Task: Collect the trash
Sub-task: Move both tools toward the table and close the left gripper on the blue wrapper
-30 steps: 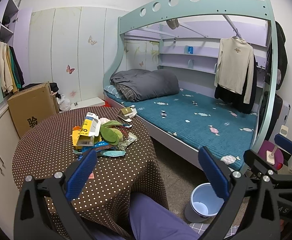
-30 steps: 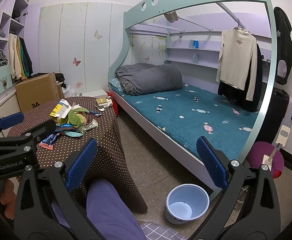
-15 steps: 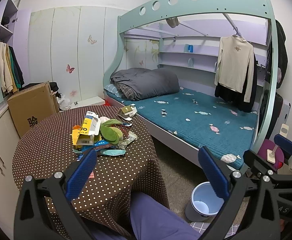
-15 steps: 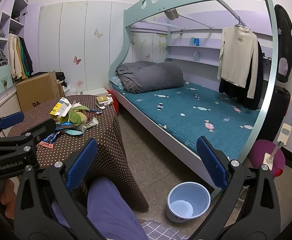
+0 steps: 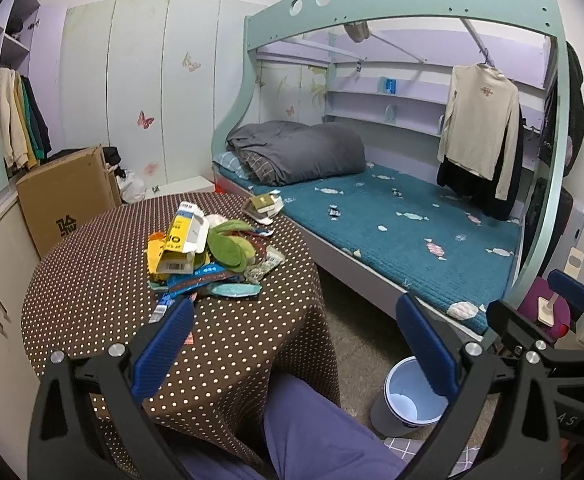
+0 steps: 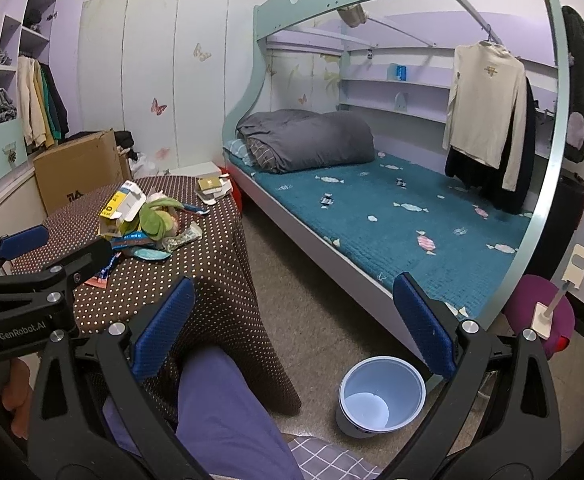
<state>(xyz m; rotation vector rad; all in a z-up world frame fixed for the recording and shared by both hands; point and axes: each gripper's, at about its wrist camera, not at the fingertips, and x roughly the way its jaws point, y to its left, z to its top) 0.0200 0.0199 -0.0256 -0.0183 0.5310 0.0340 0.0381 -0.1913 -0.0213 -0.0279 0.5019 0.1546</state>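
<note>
Even, soft indoor light; sharp focus; heavy fisheye warp, dark vignette at corners.

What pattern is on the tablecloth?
Brown tablecloth with small pale polka dots, clearest in the left wrist view.

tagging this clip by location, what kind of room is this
Most likely a child's bedroom: a bunk bed with a folded quilt, clothes hanging from its frame, and butterfly stickers on the wall panels.

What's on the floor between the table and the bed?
Nothing: bare floor runs between the table and the bed, in the right wrist view.
</note>
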